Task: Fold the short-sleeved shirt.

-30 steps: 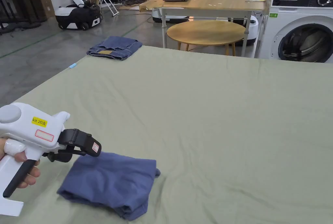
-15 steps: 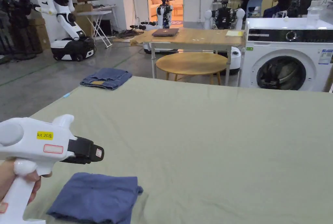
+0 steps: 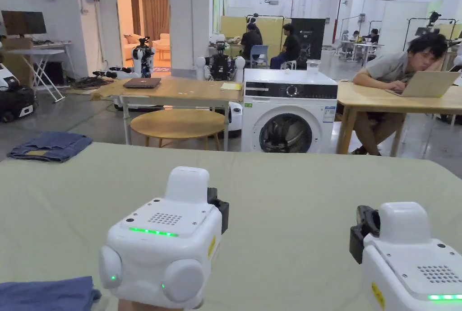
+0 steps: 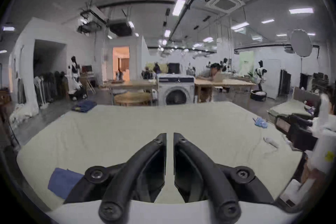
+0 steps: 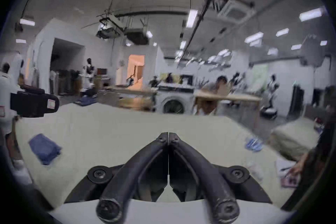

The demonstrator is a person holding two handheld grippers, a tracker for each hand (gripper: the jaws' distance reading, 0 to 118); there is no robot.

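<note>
I've got both grippers up off the bed (image 3: 279, 199) and pointing out at the room, neither touching cloth. The left gripper (image 4: 169, 137) has its jaws nearly closed with a thin gap between them and nothing in it; the right gripper (image 5: 168, 136) has its tips pressed together, also empty. The shirt (image 4: 62, 183) sits as a compact blue folded bundle at the near left corner of the bed, flat on the sheet, low and left of my left gripper (in the head view just its edge peeks in at the bottom left). My read: fold looks done, so I'm holding the tools clear to leave the bundle undisturbed. It's parked near the edge, probably to keep the middle of the bed free. Folded jeans (image 3: 49, 146) lie at the far left corner, well apart from the shirt. Right gripper view is blurred.
</note>
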